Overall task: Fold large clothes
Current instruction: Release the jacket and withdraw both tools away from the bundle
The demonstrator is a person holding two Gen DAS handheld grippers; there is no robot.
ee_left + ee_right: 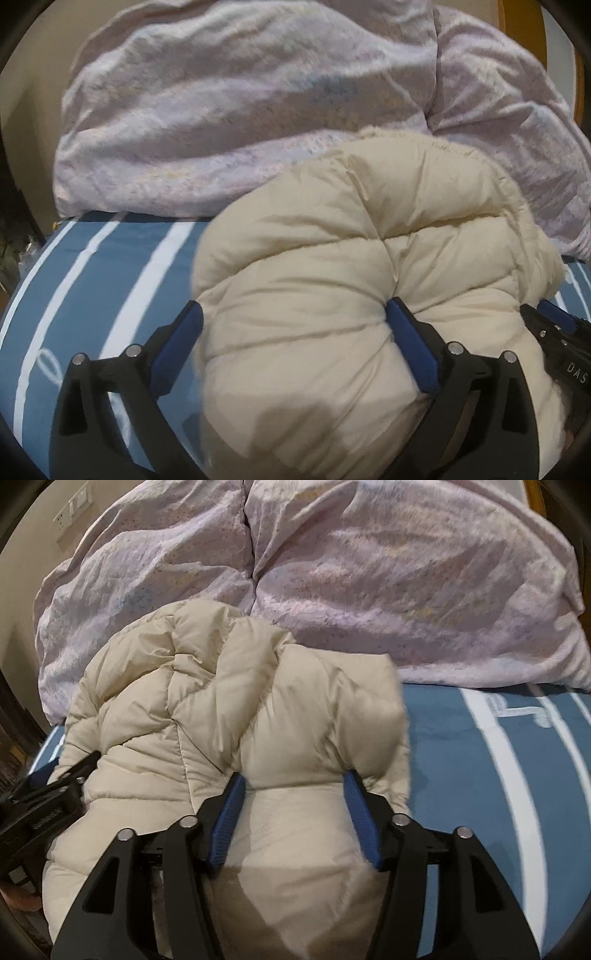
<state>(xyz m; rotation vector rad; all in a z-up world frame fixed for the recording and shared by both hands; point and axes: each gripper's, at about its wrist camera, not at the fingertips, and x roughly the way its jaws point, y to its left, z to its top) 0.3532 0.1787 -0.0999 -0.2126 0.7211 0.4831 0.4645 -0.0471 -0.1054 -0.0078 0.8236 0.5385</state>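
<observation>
A cream puffy down jacket (332, 258) lies bunched on a blue bed sheet with white stripes (92, 266). My left gripper (295, 321) is shut on a thick fold of the jacket's left side, which bulges between its blue pads (410, 343). My right gripper (293, 786) is shut on the jacket (221, 701) at its right side, padding squeezed between its blue pads (229, 819). The right gripper shows at the right edge of the left wrist view (554, 332). The left gripper shows at the left edge of the right wrist view (44, 797).
A crumpled lilac duvet (240, 103) is piled behind the jacket, across the bed's far side (406, 572). Blue striped sheet (498, 775) shows to the right. A wall with switches (74, 506) is at the far left. A wooden edge (524, 29) is at the far right.
</observation>
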